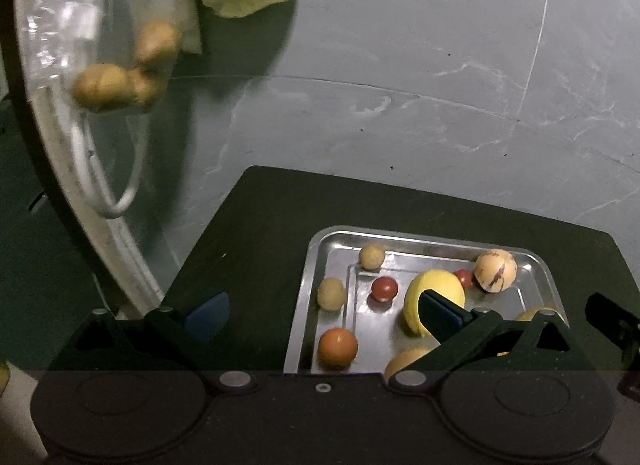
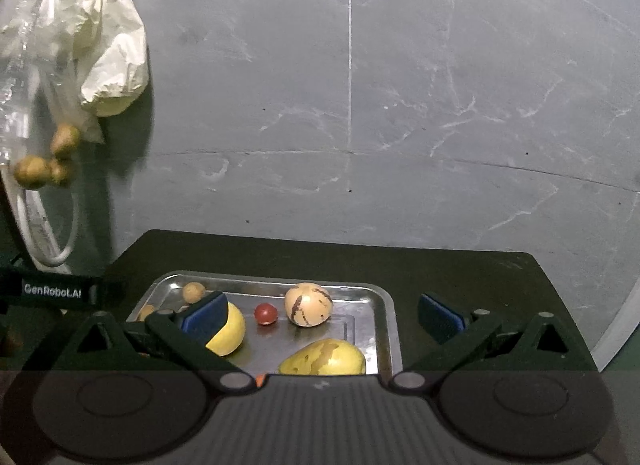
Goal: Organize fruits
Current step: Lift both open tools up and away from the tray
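Fruits lie in the metal tray (image 2: 386, 317) — a yellow ball-shaped fruit (image 2: 232, 331) just beside the right gripper (image 2: 320, 315), whose fingers are wide apart. The left gripper (image 1: 324, 311) gapes too — nothing held.

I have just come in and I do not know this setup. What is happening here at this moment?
A person is sorting fruit with a two-finger gripper in each hand. Both the left gripper and the right gripper hang open above a metal tray on a dark mat, holding nothing. In the tray lie a round yellow fruit, a striped pale fruit, small red fruits and small tan ones. To the left, a clear plastic bag with a few brown fruits hangs blurred.
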The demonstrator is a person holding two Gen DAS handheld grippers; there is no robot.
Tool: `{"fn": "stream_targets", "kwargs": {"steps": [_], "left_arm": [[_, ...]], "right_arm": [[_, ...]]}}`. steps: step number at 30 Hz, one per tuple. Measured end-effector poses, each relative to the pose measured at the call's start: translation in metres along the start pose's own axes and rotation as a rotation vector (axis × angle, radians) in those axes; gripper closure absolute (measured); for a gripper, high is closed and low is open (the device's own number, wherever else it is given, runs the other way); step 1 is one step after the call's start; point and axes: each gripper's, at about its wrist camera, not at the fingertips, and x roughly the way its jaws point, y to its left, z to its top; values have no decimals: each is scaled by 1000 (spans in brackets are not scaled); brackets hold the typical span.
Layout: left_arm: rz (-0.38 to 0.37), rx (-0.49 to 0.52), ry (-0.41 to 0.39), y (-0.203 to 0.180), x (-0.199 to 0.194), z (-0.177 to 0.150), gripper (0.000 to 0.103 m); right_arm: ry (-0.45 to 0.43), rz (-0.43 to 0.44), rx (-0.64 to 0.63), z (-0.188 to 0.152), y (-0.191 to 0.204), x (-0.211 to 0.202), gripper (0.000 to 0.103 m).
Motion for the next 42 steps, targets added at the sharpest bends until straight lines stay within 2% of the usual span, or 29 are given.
{"fn": "stream_targets", "kwargs": {"steps": [11, 27, 34, 42], "left_arm": [[66, -3, -45, -7, -44, -24, 1], [129, 15, -72, -7, -93, -63, 1], [112, 16, -80, 9, -102, -68, 1], [70, 40, -84, 33, -105, -73, 1]], "right_arm": [[-23, 89, -6, -12, -7, -27, 0], [-53, 142, 22, -32, -3, -56, 0], [-57, 140, 12, -37, 12, -66, 0], [-35, 78, 69, -41, 29, -71, 0]]}}
